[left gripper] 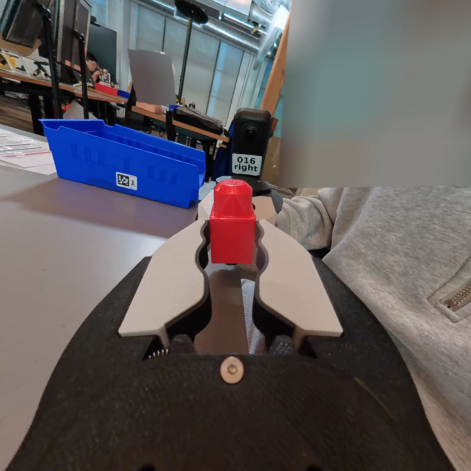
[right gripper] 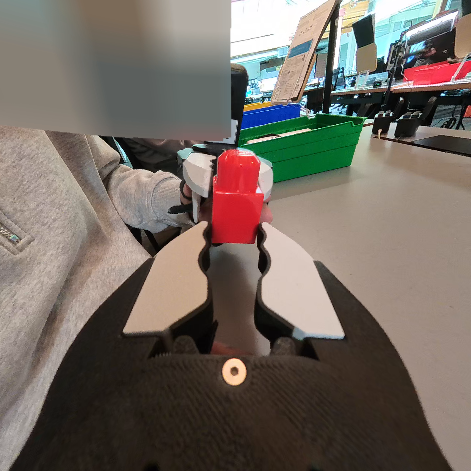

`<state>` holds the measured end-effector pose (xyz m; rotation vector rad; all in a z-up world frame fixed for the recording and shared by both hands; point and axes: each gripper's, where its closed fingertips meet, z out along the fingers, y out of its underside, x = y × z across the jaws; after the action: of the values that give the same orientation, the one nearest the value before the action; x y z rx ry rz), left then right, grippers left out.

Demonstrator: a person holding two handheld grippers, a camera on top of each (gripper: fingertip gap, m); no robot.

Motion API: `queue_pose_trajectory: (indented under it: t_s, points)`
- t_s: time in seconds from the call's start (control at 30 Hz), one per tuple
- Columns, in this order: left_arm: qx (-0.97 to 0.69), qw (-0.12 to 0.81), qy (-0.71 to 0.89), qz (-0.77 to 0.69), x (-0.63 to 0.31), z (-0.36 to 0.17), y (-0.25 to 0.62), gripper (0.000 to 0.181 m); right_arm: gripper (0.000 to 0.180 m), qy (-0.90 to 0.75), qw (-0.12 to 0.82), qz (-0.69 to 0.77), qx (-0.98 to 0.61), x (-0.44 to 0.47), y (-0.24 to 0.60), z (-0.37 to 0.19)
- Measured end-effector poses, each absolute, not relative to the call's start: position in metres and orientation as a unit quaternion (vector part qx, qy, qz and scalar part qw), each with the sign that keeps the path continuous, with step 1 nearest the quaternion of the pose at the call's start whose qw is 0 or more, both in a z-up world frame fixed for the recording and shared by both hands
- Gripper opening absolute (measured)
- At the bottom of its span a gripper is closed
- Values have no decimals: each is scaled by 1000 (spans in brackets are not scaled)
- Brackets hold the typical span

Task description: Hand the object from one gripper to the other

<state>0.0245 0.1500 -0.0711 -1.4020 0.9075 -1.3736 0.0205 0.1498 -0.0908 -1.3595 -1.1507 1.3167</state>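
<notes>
**Red block held between two facing grippers above the bench**

Left wrist view: the left gripper [left gripper: 232, 229], with matte grey wavy-edged fingers [left gripper: 175, 275] on a black textured body, is clenched on the square base of a glossy red block [left gripper: 232, 239] topped by a round stud. Behind it the right gripper [left gripper: 265, 209] faces in, its camera bearing a white printed label. A blue bin [left gripper: 122, 158] with a black-and-white marker sticker rests on the grey bench [left gripper: 76, 242].

Right wrist view: the right gripper [right gripper: 233, 229] touches the block's [right gripper: 235, 216] lower corners with its fingertips; a firm grasp cannot be told. A green bin [right gripper: 305, 150] stands beyond.
</notes>
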Motion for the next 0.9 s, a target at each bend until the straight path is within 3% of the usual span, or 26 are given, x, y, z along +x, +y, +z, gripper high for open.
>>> queue_pose_trajectory:
  t_s: [0.13,0.3,0.5,0.67,0.9]
  points:
    - [-593,472,360,-544,24,-77,157,49,34,-452,463,525,-553,24,156,-87]
    - [-627,453,351,-528,27,-90,164,51,35,-457,492,460,-581,27,172,-95]
    - [-690,370,311,-538,28,-118,173,65,35,-534,540,264,-595,33,189,-116]
    - [-724,371,264,-518,15,-125,190,63,35,-619,542,50,-566,36,199,-139]
    - [-758,326,268,-497,20,-146,185,54,35,-665,537,-50,-518,30,193,-145]
